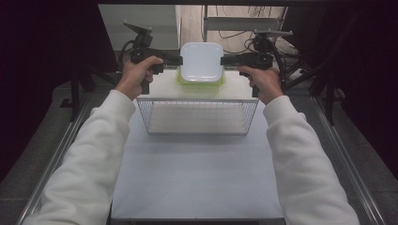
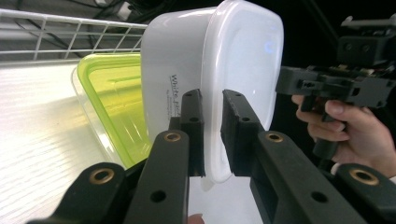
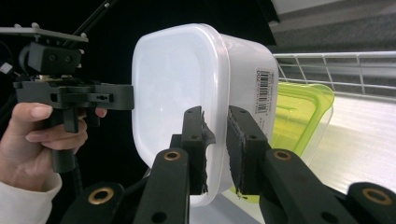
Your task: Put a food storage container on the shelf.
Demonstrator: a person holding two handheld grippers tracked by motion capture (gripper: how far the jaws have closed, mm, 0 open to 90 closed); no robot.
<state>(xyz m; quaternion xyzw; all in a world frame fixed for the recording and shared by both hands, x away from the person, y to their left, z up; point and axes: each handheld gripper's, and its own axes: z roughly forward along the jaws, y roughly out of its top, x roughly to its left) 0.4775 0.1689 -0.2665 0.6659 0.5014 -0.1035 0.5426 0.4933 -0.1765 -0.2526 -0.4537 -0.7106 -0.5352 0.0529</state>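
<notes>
The left claw (image 2: 212,135) is clamping the rim of a white lidded plastic container (image 2: 233,65), its two black jaws pressing from either side of the lid's edge with only the thin rim between them. The right claw (image 3: 215,140) is gripping the opposite rim of the same container in the same way, jaws closed on the lid's lip.

In the high view, the left claw (image 1: 176,60) and the right claw (image 1: 224,60) are meeting the white container (image 1: 202,62) at its left and right sides, and the person's hands are wrapping around the grips, white sleeves running back toward the near edge of the worktop (image 1: 197,178).

The white container is sitting above a yellow-green transparent container (image 2: 114,102), which is lying directly beneath it. In the gripper views the white container is showing clear of the green one, with printed lettering along one wall and a barcode label (image 3: 264,91) on the other. In the high view a band of the green container (image 1: 201,82) is peeking out along the white container's near side.

A white wire basket (image 1: 197,115) is standing on the worktop just in front of the two containers, on the person's side of them. Both containers are resting on or over a pale raised board (image 1: 162,86) behind the basket.
</notes>
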